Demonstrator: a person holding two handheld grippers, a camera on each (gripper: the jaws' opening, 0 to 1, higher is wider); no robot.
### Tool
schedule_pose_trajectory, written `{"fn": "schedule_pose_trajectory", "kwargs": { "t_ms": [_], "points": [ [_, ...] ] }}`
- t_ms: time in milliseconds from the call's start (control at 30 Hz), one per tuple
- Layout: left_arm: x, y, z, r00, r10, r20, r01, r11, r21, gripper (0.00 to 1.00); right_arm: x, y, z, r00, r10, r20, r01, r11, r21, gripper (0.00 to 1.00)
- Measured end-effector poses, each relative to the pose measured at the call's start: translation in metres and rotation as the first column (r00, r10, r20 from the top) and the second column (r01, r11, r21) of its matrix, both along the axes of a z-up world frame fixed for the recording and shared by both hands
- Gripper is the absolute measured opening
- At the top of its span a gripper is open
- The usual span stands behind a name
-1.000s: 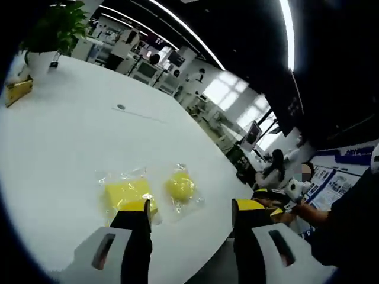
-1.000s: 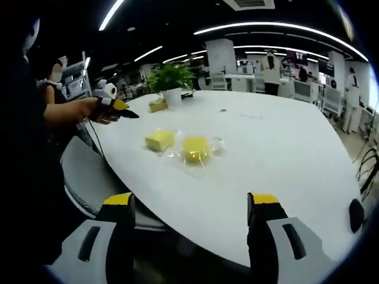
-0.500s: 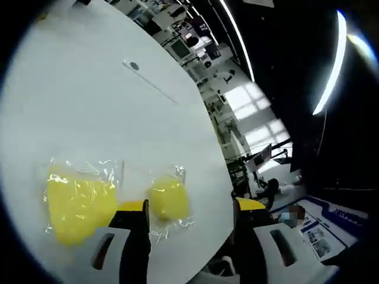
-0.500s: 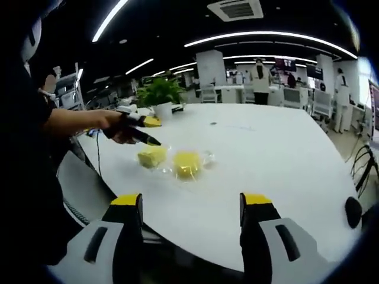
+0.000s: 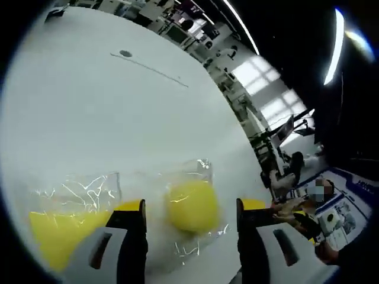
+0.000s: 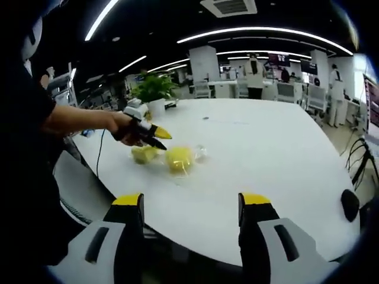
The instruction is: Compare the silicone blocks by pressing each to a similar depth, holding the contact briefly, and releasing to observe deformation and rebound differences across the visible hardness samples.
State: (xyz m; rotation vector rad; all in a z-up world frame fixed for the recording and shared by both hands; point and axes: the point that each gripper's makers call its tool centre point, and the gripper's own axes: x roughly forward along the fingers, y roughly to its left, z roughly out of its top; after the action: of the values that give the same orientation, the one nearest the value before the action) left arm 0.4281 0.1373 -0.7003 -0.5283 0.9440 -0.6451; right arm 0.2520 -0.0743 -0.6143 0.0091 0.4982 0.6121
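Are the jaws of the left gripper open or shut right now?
Open. In the left gripper view the left gripper has its yellow-tipped jaws standing apart, with the round yellow silicone block in its clear bag between them.

You have two matt yellow silicone blocks, the round block and the square block, each wrapped in glossy, crinkled clear plastic bags. They lie on a smooth, white, faintly shiny table.

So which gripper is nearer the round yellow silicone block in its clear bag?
Left. The left gripper hovers right at the round yellow silicone block, jaws straddling it. The right gripper hangs back off the white table's near edge.
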Motion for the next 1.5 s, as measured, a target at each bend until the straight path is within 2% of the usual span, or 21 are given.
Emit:
{"fn": "schedule_pose_trajectory", "kwargs": {
  "t_ms": [100, 233, 300, 467, 533, 567, 600, 633, 733, 767, 800, 833, 867, 900, 933, 967, 1233, 1500],
  "points": [
    [0.002, -0.004, -0.005, 1.000, -0.011, 0.020, 0.010, 1.000, 0.027, 0.55, 0.000, 0.000, -0.001, 1.000, 0.001, 0.002, -0.001, 1.000, -0.014, 0.58],
    [0.000, -0.012, -0.015, 0.999, -0.046, 0.018, 0.045, 0.997, 0.069, 0.59, 0.000, 0.000, 0.000, 1.000, 0.004, 0.006, -0.004, 1.000, -0.024, 0.59],
    [0.001, -0.014, -0.019, 0.999, -0.043, 0.009, 0.043, 0.996, 0.073, 0.57, 0.001, -0.001, 0.003, 1.000, -0.002, 0.015, 0.002, 1.000, -0.017, 0.59],
    [0.016, -0.017, -0.019, 0.996, 0.072, -0.047, -0.074, 0.997, -0.021, 0.50, 0.002, -0.005, 0.004, 1.000, -0.018, 0.017, 0.018, 1.000, -0.008, 0.58],
    [0.019, -0.015, -0.022, 0.988, 0.125, -0.085, -0.129, 0.991, -0.040, 0.43, -0.001, -0.005, 0.001, 1.000, -0.015, 0.010, 0.015, 1.000, -0.017, 0.57],
    [0.019, -0.015, -0.024, 0.977, 0.167, -0.134, -0.176, 0.983, -0.061, 0.40, -0.002, -0.005, 0.000, 1.000, -0.012, 0.005, 0.012, 1.000, -0.018, 0.56],
    [0.023, -0.018, -0.024, 0.973, 0.180, -0.141, -0.193, 0.977, -0.087, 0.38, -0.003, -0.005, -0.001, 1.000, -0.011, 0.005, 0.011, 1.000, -0.021, 0.56],
    [0.025, -0.016, -0.026, 0.978, 0.170, -0.118, -0.179, 0.981, -0.069, 0.35, -0.004, -0.006, -0.002, 1.000, -0.012, 0.006, 0.012, 1.000, -0.023, 0.55],
    [0.029, -0.019, -0.028, 0.978, 0.175, -0.114, -0.183, 0.981, -0.065, 0.31, -0.005, -0.007, -0.002, 1.000, -0.022, 0.005, 0.022, 1.000, -0.019, 0.55],
    [0.030, -0.019, -0.029, 0.971, 0.199, -0.133, -0.210, 0.975, -0.078, 0.30, -0.005, -0.007, -0.003, 1.000, -0.023, 0.003, 0.023, 1.000, -0.017, 0.55],
    [0.033, -0.019, -0.030, 0.957, 0.236, -0.170, -0.255, 0.961, -0.107, 0.28, -0.006, -0.008, -0.003, 1.000, -0.020, 0.000, 0.020, 1.000, -0.020, 0.55],
    [0.034, -0.019, -0.031, 0.954, 0.239, -0.182, -0.263, 0.957, -0.121, 0.25, -0.007, -0.008, -0.004, 1.000, -0.018, -0.002, 0.018, 0.999, -0.027, 0.55],
    [0.034, -0.016, -0.033, 0.944, 0.259, -0.205, -0.287, 0.951, -0.118, 0.23, -0.007, -0.009, -0.005, 1.000, -0.018, -0.003, 0.018, 0.999, -0.036, 0.55],
    [0.033, -0.014, -0.035, 0.941, 0.267, -0.210, -0.296, 0.948, -0.117, 0.20, -0.008, -0.010, -0.005, 1.000, -0.019, -0.003, 0.019, 0.999, -0.037, 0.54],
    [0.032, -0.015, -0.036, 0.945, 0.258, -0.200, -0.284, 0.952, -0.115, 0.19, -0.007, -0.012, -0.004, 1.000, -0.026, 0.002, 0.026, 0.999, -0.033, 0.54],
    [0.034, -0.016, -0.035, 0.941, 0.269, -0.208, -0.299, 0.945, -0.132, 0.18, -0.007, -0.013, -0.003, 0.999, -0.031, 0.003, 0.032, 0.999, -0.029, 0.54],
    [0.036, -0.018, -0.038, 0.939, 0.277, -0.206, -0.309, 0.940, -0.143, 0.11, -0.007, -0.018, -0.001, 0.999, -0.052, 0.005, 0.052, 0.998, -0.026, 0.54],
    [0.035, -0.022, -0.031, 0.968, 0.218, -0.121, -0.232, 0.966, -0.117, 0.02, -0.006, -0.009, -0.006, 1.000, -0.029, 0.002, 0.029, 0.999, -0.024, 0.53]
  ]
}}
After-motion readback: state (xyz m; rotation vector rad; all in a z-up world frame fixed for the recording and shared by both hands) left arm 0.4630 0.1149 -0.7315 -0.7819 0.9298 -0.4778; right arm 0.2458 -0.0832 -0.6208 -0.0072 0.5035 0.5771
